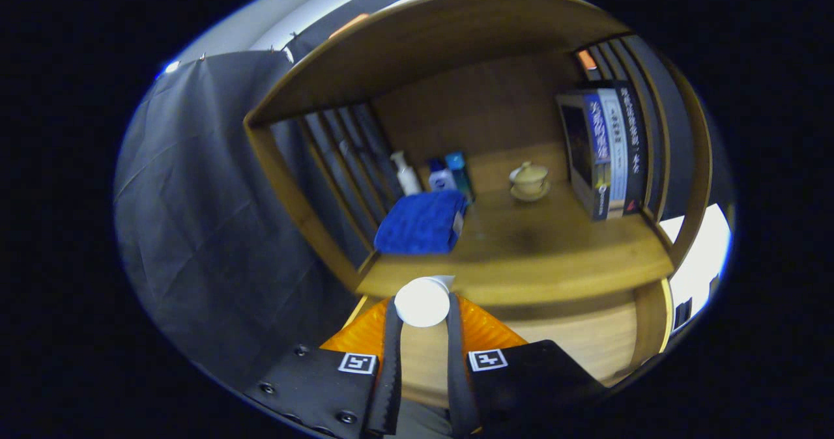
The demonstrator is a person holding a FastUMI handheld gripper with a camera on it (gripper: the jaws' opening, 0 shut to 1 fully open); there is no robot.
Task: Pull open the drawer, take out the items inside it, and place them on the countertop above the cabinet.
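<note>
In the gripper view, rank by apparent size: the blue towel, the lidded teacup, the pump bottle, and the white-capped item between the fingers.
1. blue towel
2. white-capped item, held in the gripper; nearness to the camera enlarges it
3 and 4. lidded teacup and pump bottle look alike; not ranked.

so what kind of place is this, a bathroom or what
Probably a mock home corner in a recording booth: a wooden cabinet shelf holding a folded blue towel, toiletry bottles, a lidded ceramic teacup and boxed books. The gripper grips a white round-topped container.
</note>
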